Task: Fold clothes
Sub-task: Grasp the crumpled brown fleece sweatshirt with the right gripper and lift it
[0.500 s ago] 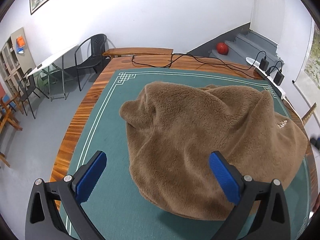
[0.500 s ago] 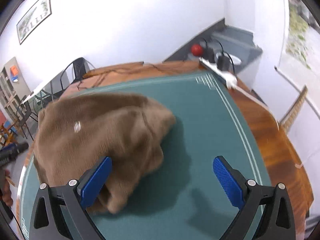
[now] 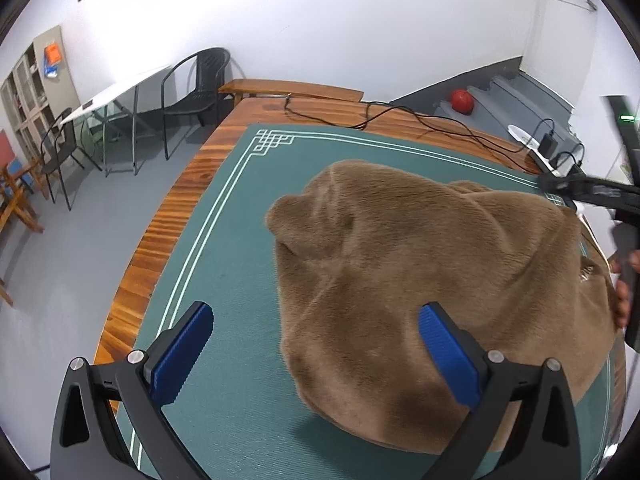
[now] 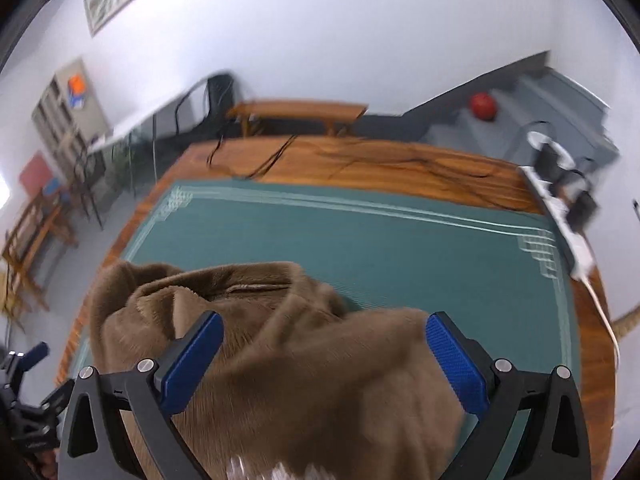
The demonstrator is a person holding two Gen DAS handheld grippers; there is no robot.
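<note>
A brown fleece garment lies in a rumpled heap on the green mat. My left gripper is open at the heap's near left edge, its right pad over the fleece, its left pad over bare mat. In the right wrist view the fleece garment fills the foreground, and my right gripper hangs open above it with nothing pinched. The right gripper's black body and a hand show at the far right of the left view.
The mat covers a wooden table with black cables and a white power strip along its far side. Beyond stand a bench, black chairs, a glass table and a red ball on steps.
The right gripper has swung left and now sits over the garment instead of beside it, with motion blur. The left gripper has shifted a little left and nearer the heap's edge.
</note>
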